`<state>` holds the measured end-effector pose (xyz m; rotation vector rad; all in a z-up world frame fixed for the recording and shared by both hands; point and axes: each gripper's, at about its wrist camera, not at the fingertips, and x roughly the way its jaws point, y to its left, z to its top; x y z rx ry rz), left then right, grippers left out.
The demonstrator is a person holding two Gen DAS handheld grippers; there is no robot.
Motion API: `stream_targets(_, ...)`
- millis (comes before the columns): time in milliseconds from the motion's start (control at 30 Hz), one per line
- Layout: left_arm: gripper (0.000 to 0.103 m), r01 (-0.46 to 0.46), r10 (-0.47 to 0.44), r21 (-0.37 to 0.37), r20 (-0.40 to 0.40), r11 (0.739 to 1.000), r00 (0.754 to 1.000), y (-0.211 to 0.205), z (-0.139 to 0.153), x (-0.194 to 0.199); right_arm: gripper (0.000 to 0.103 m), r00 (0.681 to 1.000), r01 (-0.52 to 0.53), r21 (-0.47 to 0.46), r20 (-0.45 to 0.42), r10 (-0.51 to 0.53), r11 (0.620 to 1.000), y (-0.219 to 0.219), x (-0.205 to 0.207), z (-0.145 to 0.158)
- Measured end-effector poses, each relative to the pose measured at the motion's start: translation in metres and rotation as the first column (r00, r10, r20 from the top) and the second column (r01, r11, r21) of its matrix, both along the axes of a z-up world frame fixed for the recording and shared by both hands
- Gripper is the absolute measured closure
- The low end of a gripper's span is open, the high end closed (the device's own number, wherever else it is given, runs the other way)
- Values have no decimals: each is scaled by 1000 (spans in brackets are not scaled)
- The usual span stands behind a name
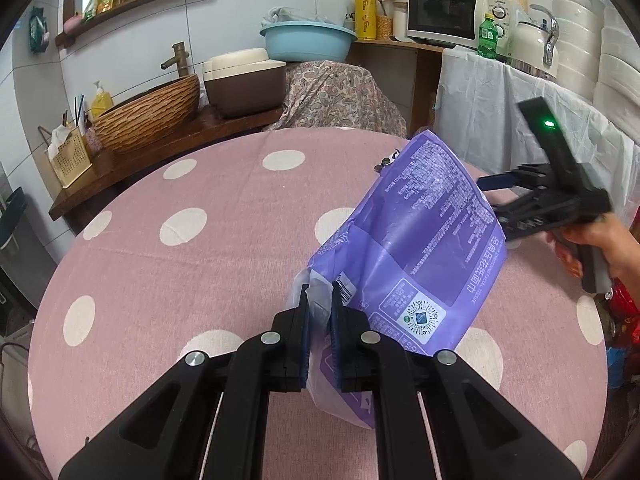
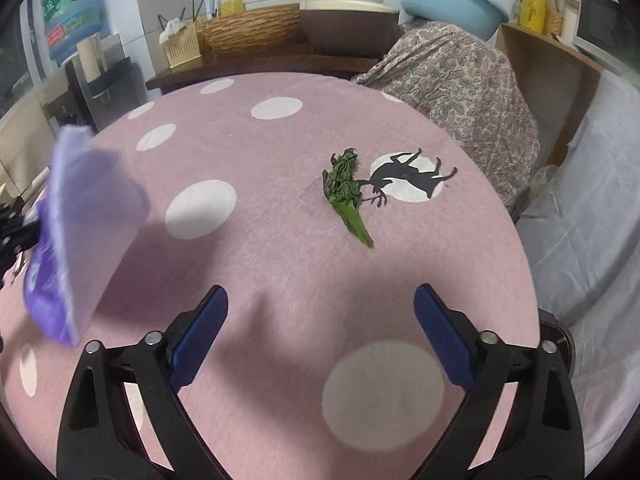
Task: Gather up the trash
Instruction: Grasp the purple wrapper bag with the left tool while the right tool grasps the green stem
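Observation:
My left gripper (image 1: 319, 312) is shut on the edge of an empty purple tissue wrapper (image 1: 416, 240) and holds it above the pink dotted tablecloth (image 1: 200, 264). The wrapper also shows blurred at the left of the right wrist view (image 2: 80, 232). My right gripper (image 2: 320, 320) is open and empty, low over the table. A green vegetable scrap (image 2: 346, 196) lies on the cloth ahead of it, beside a black deer print (image 2: 408, 176). In the left wrist view the right gripper (image 1: 496, 196) sits behind the wrapper at the right, its jaws partly hidden.
A wooden counter (image 1: 168, 148) behind the table holds a woven basin (image 1: 148, 112), a brown container (image 1: 240, 84) and a blue basin (image 1: 308, 40). A paisley-covered object (image 2: 460, 88) stands at the table's far right. A white-draped shelf (image 1: 520, 120) holds a microwave (image 1: 444, 16).

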<state>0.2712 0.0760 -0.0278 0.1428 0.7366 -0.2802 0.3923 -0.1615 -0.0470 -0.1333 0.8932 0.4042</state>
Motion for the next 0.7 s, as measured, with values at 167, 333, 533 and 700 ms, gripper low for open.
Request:
stream_targets(167,94,2,-2,-1,-4,1000,1000,-1,-4,-3,31,999,33,-8,-40,-33,999,7,38,-10)
stream_targets(333,94,9,-9,-6,-10,1000,1000,-5,-6,-5,41,998,36,-36,-54,-38,999,13,58,-19)
stream_targets(533,94,14,-14,-5,-12,1000,1000,-6,-7,-4,48,999,21,-52,-31,-23,998,19,68,-20)
stream_targets(700,94,18,-18,-7,-7,1000,1000,-11,-5,-6,69,1000,14,-67,-13,-15,998,30,72,-18)
